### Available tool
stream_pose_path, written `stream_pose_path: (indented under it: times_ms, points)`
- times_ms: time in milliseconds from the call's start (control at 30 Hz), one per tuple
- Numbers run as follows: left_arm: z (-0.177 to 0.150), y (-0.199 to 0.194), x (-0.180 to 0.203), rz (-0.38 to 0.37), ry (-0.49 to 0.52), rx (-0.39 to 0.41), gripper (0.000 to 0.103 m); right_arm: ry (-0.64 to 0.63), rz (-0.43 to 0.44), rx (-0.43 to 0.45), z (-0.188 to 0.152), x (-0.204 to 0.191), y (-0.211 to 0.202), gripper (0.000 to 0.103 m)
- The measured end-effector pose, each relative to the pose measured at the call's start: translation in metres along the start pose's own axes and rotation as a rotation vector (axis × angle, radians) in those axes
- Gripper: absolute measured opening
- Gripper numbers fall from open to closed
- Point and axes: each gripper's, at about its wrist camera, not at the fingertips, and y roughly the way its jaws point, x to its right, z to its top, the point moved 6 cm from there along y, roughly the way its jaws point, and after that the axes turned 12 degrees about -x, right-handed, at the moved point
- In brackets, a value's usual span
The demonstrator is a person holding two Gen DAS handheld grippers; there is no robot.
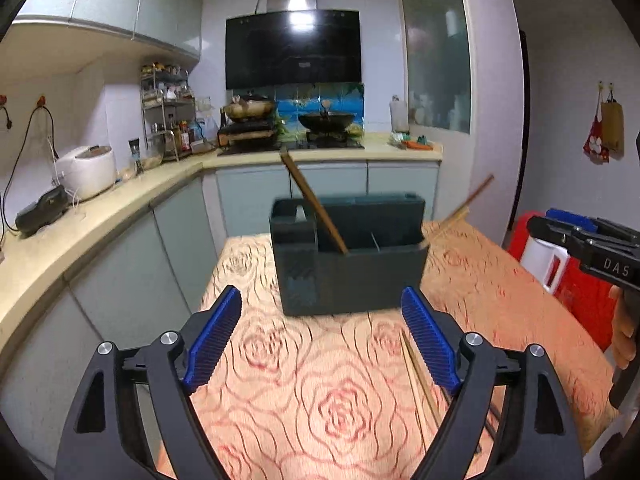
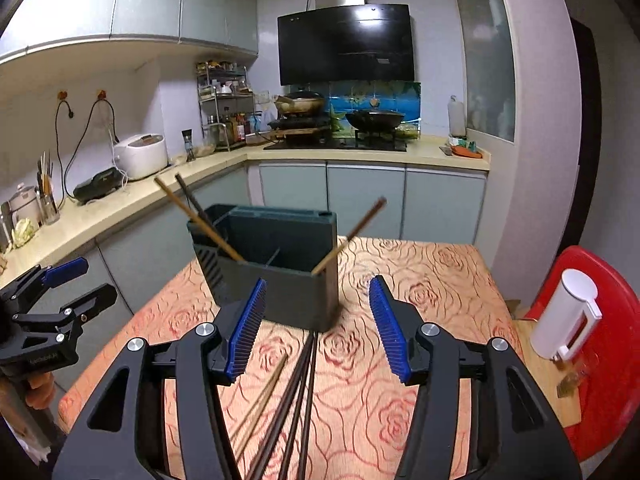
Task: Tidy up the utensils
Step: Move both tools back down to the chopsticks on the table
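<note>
Ribbed blue tongs (image 1: 322, 312) (image 2: 318, 300) both apart, empty | slim chopsticks (image 2: 296, 392) | boxy holder (image 2: 276, 268)

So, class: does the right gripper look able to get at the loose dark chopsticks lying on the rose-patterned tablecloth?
Probably yes. The right gripper is open and empty, and the dark chopsticks lie bare on the tablecloth just below its jaws, in front of the dark green utensil holder.

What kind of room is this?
A home kitchen, by the look of it: a range hood hangs over a wok on the stove, and a rice cooker sits on the counter.
</note>
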Motion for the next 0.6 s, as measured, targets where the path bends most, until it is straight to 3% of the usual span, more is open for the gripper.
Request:
stream_pose_path:
  times_ms: [333,600]
  points:
    - [-0.061,0.013,0.002,-0.012,-0.022,-0.095,0.08,-0.007,-0.033,-0.066,-0.06,0.004,0.005,0.054]
    - [-0.083,0.023,0.008,-0.003,-0.029,-0.14,0.08,0.003,-0.038,-0.129,-0.102,0.003,0.017,0.054]
